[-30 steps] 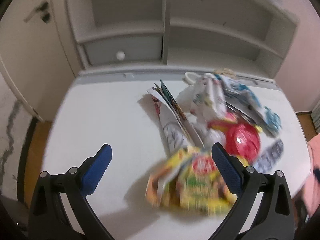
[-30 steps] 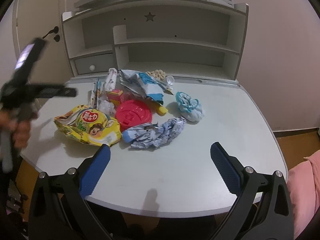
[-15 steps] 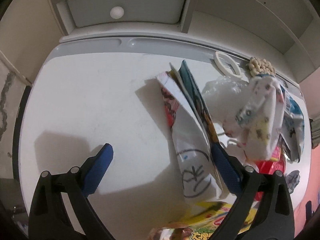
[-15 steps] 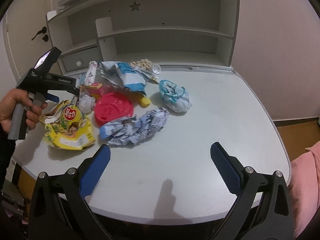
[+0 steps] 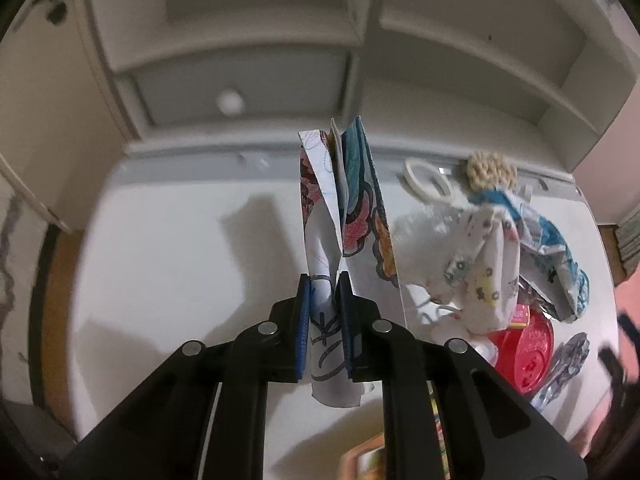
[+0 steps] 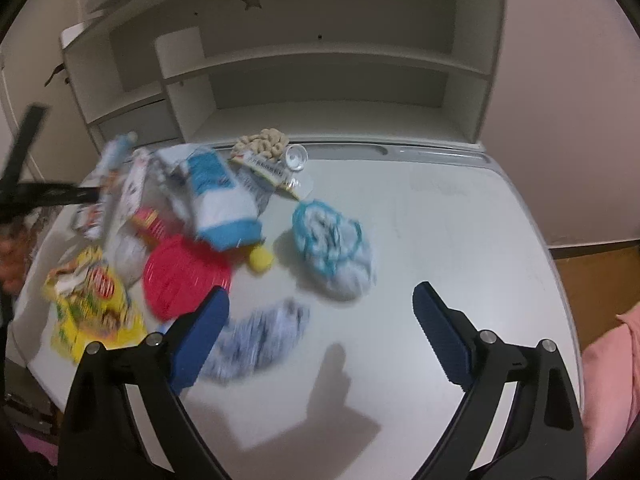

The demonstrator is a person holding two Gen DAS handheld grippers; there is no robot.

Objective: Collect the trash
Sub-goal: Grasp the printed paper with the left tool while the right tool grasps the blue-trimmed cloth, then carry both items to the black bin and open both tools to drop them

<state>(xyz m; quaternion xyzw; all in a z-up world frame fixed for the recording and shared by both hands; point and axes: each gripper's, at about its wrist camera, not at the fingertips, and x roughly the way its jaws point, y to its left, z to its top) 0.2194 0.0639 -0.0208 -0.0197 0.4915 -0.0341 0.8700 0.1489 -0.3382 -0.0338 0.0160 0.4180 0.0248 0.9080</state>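
My left gripper [image 5: 324, 300] has just been closing and its blue pads now clamp a folded bundle of printed paper [image 5: 344, 208], which stands on edge between them and reaches toward the back edge of the white desk [image 5: 168, 248]. My right gripper [image 6: 320, 316] stands wide apart with nothing between its pads, though its jaws have just narrowed slightly; it hangs over the front half of the desk, with the blurred blue-and-white crumpled wrapper [image 6: 260, 340] lying just beside its left finger. The remaining trash sits in a pile toward the left side of the desk as the right wrist view shows it: a red plastic lid [image 6: 184, 276], a yellow snack bag [image 6: 92, 304] near the left edge, a blue-and-white packet [image 6: 220, 200] leaning over the lid, a small yellow object [image 6: 260, 260] just beside that packet, and a crumpled blue-patterned wrapper [image 6: 332, 252] apart toward the middle. A bag of peanuts [image 6: 264, 144] and a clear cup [image 6: 296, 156] rest by the back edge. The right wrist view is motion-blurred, so finer print cannot be read.
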